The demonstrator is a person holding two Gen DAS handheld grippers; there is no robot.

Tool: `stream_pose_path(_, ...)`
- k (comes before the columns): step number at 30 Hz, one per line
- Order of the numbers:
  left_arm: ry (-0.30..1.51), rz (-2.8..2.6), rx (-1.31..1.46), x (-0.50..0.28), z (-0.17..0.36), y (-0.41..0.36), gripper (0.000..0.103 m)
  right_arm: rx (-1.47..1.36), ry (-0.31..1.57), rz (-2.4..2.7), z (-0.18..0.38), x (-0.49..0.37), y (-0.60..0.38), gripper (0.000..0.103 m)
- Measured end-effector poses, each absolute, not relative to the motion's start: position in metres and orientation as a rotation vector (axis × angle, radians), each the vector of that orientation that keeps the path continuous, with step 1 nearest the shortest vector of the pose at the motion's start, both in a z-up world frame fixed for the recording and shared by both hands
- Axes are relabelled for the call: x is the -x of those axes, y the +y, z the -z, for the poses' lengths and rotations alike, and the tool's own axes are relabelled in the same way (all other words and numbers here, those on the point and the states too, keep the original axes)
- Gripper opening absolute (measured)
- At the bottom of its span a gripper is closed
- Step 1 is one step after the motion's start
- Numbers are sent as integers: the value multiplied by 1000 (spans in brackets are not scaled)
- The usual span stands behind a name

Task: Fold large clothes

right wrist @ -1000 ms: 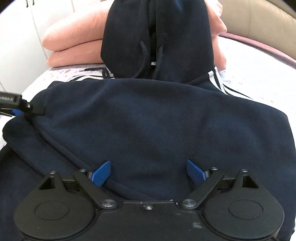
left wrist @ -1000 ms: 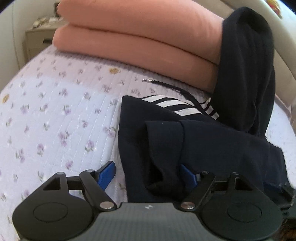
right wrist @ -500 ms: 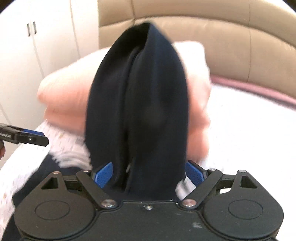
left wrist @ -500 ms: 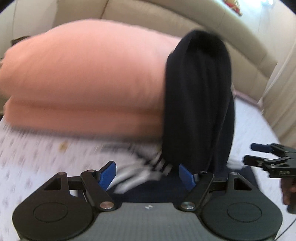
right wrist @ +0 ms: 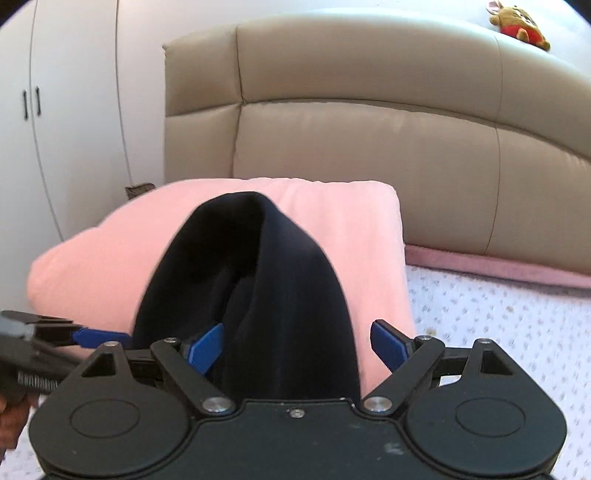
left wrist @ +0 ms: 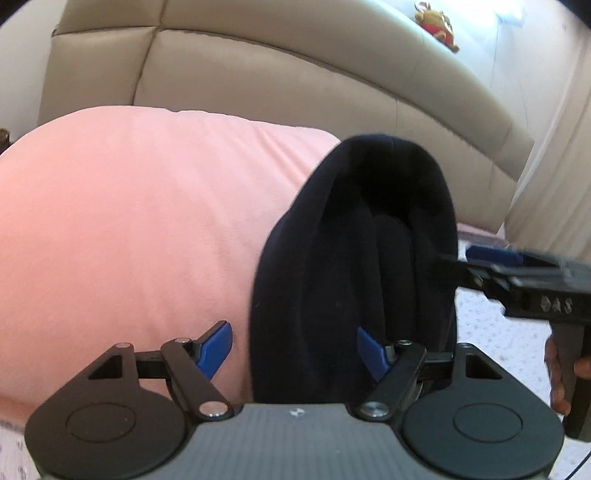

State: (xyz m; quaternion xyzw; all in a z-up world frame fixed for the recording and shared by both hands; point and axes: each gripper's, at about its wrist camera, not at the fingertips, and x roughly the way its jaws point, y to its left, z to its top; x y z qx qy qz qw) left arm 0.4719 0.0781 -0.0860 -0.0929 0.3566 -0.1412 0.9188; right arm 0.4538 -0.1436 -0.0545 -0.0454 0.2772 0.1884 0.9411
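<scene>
A navy hoodie's hood [left wrist: 351, 240] stands propped against a pink pillow [left wrist: 129, 240]; the garment's body is out of sight below. My left gripper [left wrist: 293, 350] is open just before the hood's lower part, its pads clear of the cloth. The right gripper [left wrist: 476, 264] reaches in from the right, next to the hood's edge. In the right wrist view the hood [right wrist: 258, 277] rises between the right gripper's [right wrist: 295, 345] open pads, not pinched. The left gripper [right wrist: 85, 338] comes in from the left at the hood's base.
A beige padded headboard [right wrist: 369, 129] stands behind the pillow, with a small plush toy [right wrist: 517, 22] on top. White wardrobe doors [right wrist: 55, 110] are at the left. Flowered bedsheet [right wrist: 498, 332] spreads to the right. A hand [left wrist: 554, 369] holds the right gripper's handle.
Both grippers have risen and moved forward from the hoodie's flat body up to its hood. The headboard has come into view. Both stayed open, holding nothing.
</scene>
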Motion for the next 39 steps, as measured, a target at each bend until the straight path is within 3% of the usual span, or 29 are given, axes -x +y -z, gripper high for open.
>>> stream_pose_path(3, 698, 273, 111, -477, 86, 59, 79, 131, 577, -357, 62, -469, -137, 102)
stream_pose_path(5, 666, 247, 105, -479, 85, 52, 73, 123, 594, -350, 67, -477, -137, 98)
stream_pose_path(7, 642, 207, 77, -479, 84, 44, 12, 89, 611, -365, 70, -478, -141, 45)
stream_pose_path(8, 627, 203, 37, -476, 82, 39, 10, 63, 617, -389, 71, -476, -143, 30)
stream_pose_path(10, 592, 192, -17, -465, 79, 30, 7, 66, 574, -381, 69, -460, -143, 20)
stream_pose_path(14, 517, 208, 13, -437, 71, 34, 6, 59, 524, -378, 55, -439, -162, 12)
stream_pose_path(23, 443, 306, -36, -368, 49, 57, 6, 79, 406, -383, 16, -353, -225, 11)
stream_pose_path(31, 497, 435, -118, -259, 59, 70, 8, 104, 441, -603, 31, -208, -260, 16)
stream_pose_path(34, 617, 448, -84, -216, 83, 78, 24, 210, 710, -770, 71, -169, -251, 52)
stream_pose_path(35, 673, 470, -66, -201, 93, 82, 31, 269, 783, -797, 85, -157, -247, 71)
stream_pose_path(37, 805, 524, -23, -181, 117, 90, 60, 393, 853, -825, 109, -134, -241, 75)
stream_pose_path(39, 871, 556, 39, -168, 134, 98, 66, 425, 873, -813, 121, -127, -242, 76)
